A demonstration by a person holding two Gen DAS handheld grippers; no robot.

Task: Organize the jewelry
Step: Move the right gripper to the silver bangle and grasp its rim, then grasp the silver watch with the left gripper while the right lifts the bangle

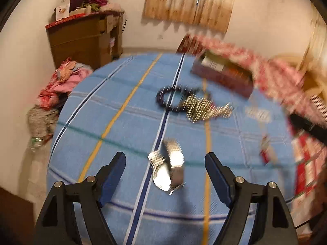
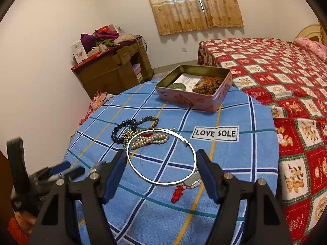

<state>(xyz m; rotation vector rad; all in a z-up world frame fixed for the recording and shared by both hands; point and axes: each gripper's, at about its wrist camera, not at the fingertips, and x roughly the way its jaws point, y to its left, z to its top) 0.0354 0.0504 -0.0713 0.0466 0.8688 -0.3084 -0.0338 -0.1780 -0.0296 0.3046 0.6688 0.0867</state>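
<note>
The right gripper (image 2: 161,163) spans a silver ring (image 2: 161,156), jaws wide; whether its pads touch is unclear. The left gripper (image 1: 165,161) gapes empty above a blurred metal watch (image 1: 169,167). Bead bracelets (image 2: 134,130) lie mid-frame, the tin (image 2: 196,100) beyond, upper centre.

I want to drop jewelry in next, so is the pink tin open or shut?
Open: the pink tin has no lid on, and beads show inside.

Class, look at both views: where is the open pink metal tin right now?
The open pink metal tin sits at the far edge of the blue checked cloth, beside the red patterned bedspread, beyond the dark bead bracelet.
</note>
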